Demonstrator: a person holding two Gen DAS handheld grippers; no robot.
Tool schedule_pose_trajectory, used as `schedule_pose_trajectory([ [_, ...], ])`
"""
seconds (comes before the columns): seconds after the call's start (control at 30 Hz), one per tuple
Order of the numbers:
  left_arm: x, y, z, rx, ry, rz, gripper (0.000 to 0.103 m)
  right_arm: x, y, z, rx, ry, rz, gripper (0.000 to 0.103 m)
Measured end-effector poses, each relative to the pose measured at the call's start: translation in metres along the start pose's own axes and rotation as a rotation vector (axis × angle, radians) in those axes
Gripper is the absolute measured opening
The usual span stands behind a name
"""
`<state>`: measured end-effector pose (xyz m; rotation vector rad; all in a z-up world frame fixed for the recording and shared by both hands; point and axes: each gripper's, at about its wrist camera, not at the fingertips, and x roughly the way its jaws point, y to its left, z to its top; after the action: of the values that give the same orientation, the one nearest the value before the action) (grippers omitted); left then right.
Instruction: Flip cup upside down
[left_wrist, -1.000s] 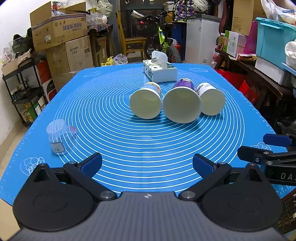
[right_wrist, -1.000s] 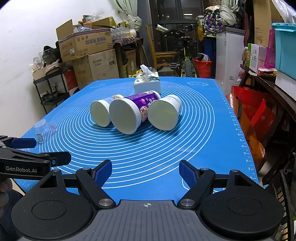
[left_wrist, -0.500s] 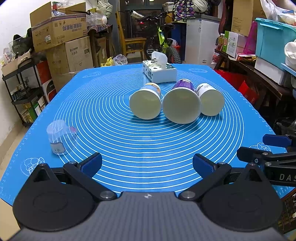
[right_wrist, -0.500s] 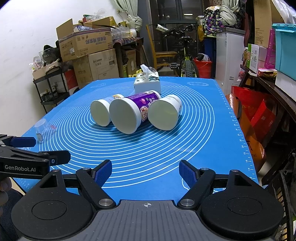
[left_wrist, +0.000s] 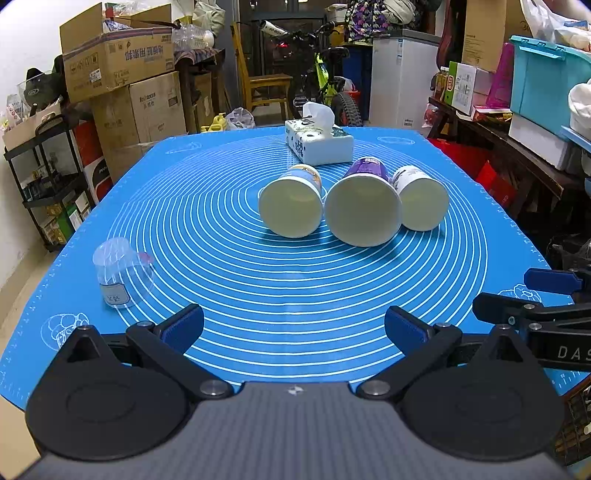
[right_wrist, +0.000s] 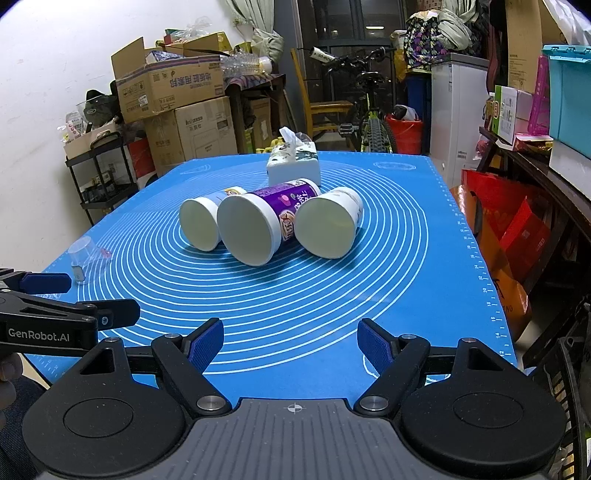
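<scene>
Blue mat (left_wrist: 229, 280) ahead carries three cups lying mouth-toward me, purple cup (right_wrist: 258, 225) central, both my left gripper (left_wrist: 293, 326) and right gripper (right_wrist: 290, 345) spread empty, right nearer.

The left hand-held gripper (left_wrist: 293, 328), black with blue pads on its two fingers, is held level with its jaws spread wide and nothing between them. The right hand-held gripper (right_wrist: 290, 347), of the same black build with blue-padded fingers, sits just beside it at about the same height, its jaws likewise wide apart and empty. Each one's finger tips reach into the other's view from the side.
</scene>
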<state>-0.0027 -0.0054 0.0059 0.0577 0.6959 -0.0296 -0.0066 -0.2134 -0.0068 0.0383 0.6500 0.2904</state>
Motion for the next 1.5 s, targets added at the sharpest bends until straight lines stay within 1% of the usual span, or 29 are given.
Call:
schedule_pose_trajectory([
  [0.33,0.002,0.002,0.001,-0.001,-0.002,0.0,0.103,0.001,-0.001,0.0,0.001,0.0,0.001,0.082],
  [0.57,0.013,0.011,0.014,-0.001,-0.015,0.007,0.103,0.008,-0.006,0.005,0.01,-0.012,-0.005,0.082],
  [0.67,0.018,0.015,0.026,0.0,-0.041,0.015,0.103,0.012,-0.009,0.011,0.019,-0.028,-0.009,0.082],
  [0.8,0.031,0.02,0.044,-0.008,-0.067,0.007,0.103,0.022,-0.014,0.024,0.024,-0.048,-0.013,0.082],
  [1.07,0.075,0.023,0.088,0.004,-0.093,0.034,0.103,0.041,-0.018,0.041,0.038,-0.07,-0.018,0.082],
  [1.13,0.088,0.025,0.097,0.008,-0.079,0.032,0.103,0.045,-0.019,0.042,0.038,-0.069,-0.021,0.082],
  [1.2,0.107,0.026,0.109,-0.008,-0.018,0.002,0.103,0.048,-0.019,0.041,0.039,-0.063,-0.024,0.082],
  [1.27,0.123,0.027,0.118,-0.024,0.021,-0.019,0.103,0.051,-0.021,0.041,0.04,-0.056,-0.029,0.082],
  [1.43,0.15,0.023,0.126,0.003,0.086,-0.033,0.102,0.057,-0.029,0.038,0.048,-0.042,-0.043,0.082],
  [1.5,0.159,0.021,0.125,0.025,0.117,-0.022,0.102,0.059,-0.031,0.038,0.052,-0.039,-0.048,0.082],
])
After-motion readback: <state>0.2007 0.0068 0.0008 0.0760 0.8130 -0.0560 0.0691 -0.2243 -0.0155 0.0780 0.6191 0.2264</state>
